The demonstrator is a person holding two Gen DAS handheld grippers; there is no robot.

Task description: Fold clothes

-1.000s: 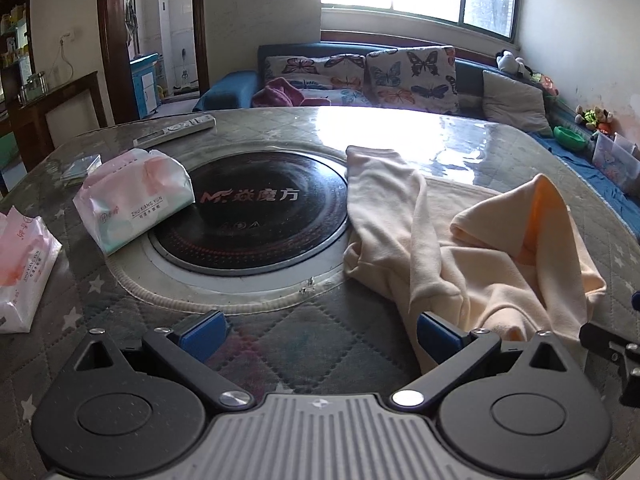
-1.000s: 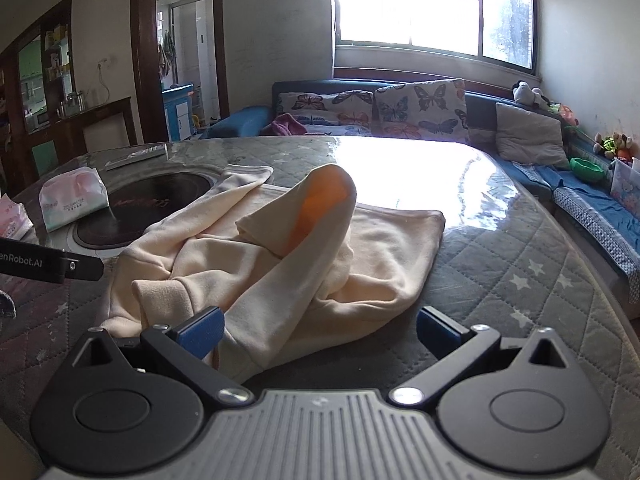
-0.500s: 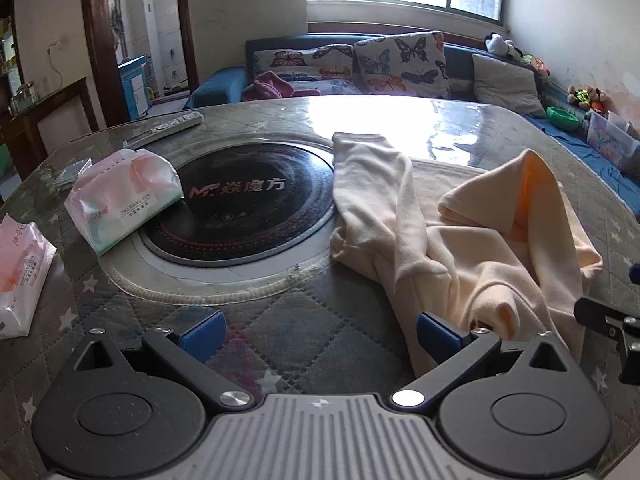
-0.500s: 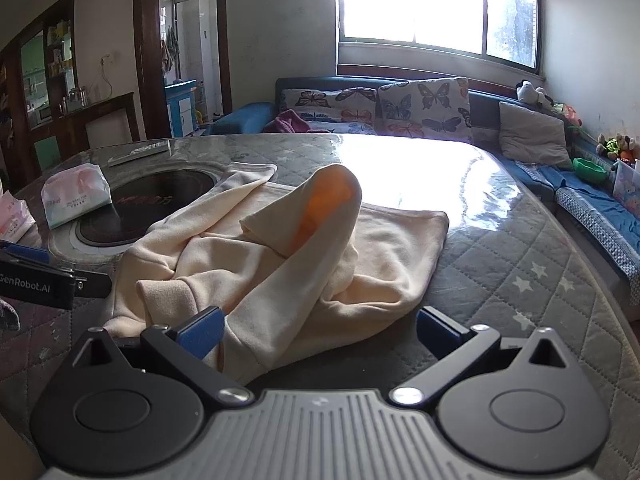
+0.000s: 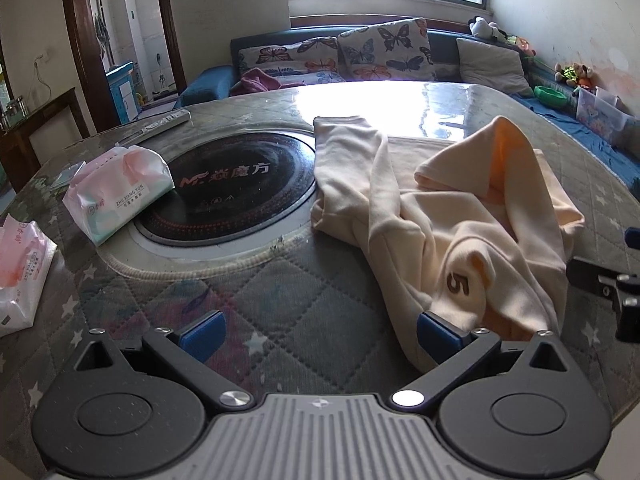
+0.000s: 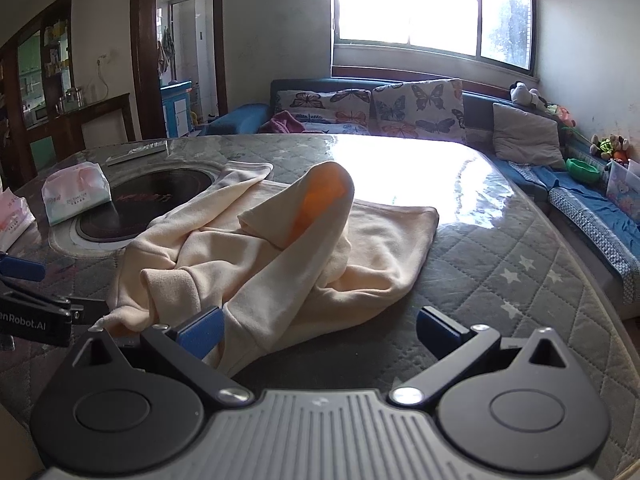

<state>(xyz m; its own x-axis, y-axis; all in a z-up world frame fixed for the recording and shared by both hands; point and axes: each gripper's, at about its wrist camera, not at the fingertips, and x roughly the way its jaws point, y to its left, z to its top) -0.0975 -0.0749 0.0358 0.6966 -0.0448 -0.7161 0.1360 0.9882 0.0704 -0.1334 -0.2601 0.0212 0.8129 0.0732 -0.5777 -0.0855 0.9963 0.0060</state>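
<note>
Soft cream sweater (image 5: 460, 216) is lying crumpled; both open claws (image 5: 318, 330) (image 6: 318, 326) are probably needing its hem.

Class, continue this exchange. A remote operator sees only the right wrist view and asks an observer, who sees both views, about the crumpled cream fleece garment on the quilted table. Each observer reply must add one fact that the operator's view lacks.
Operator: Does the crumpled cream fleece garment carry any marking?
Observer: Yes, a brown number 5 shows on a fold at its near end.
Operator: I see only a sliver of the left gripper. Is it holding cloth?
Observer: No. Its jaws are wide open with bare table cover between them; the printed fold lies just beyond its right finger.
</note>
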